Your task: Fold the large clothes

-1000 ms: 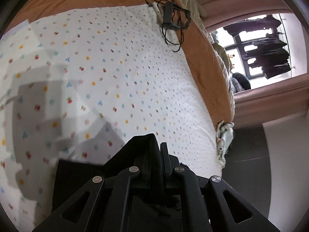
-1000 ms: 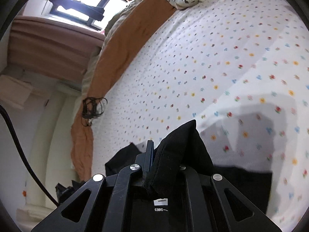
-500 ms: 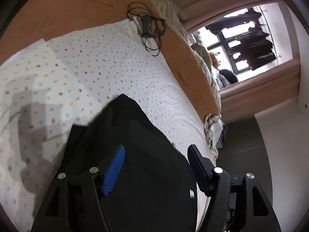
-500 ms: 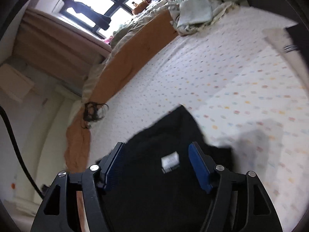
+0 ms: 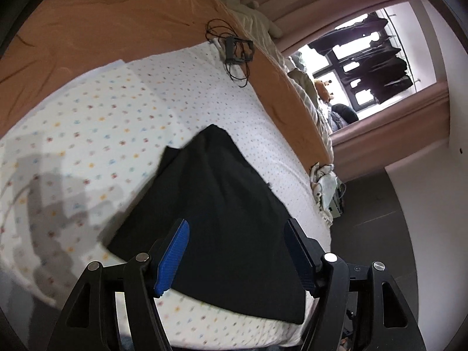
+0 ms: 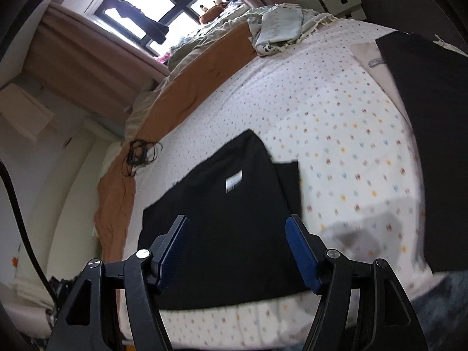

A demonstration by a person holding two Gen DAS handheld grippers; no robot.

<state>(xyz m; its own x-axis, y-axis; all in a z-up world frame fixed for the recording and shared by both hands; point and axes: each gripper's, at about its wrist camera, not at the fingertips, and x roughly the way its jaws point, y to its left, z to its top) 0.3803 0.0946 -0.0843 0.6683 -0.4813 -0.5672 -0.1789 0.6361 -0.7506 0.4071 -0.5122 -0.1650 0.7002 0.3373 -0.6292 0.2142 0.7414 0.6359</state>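
Note:
A folded black garment point(image 5: 222, 204) lies flat on the white dotted bedsheet point(image 5: 96, 134) near the bed's front edge. It also shows in the right wrist view point(image 6: 228, 216), with a small white label point(image 6: 233, 183) on top. My left gripper point(image 5: 237, 253) is open and empty, raised above the garment's near part. My right gripper point(image 6: 237, 251) is open and empty too, above the same garment. Neither touches the cloth.
An orange blanket point(image 5: 96, 26) runs along the bed's far side, with a tangle of black cable point(image 5: 234, 49) on it. A second dark garment point(image 6: 430, 122) lies at the right in the right wrist view. Crumpled pale cloth point(image 6: 278, 29) sits at the bed's far corner.
Both grippers were shut on the black garment a second ago. They have opened, let it drop flat on the sheet, and pulled back and up from it.

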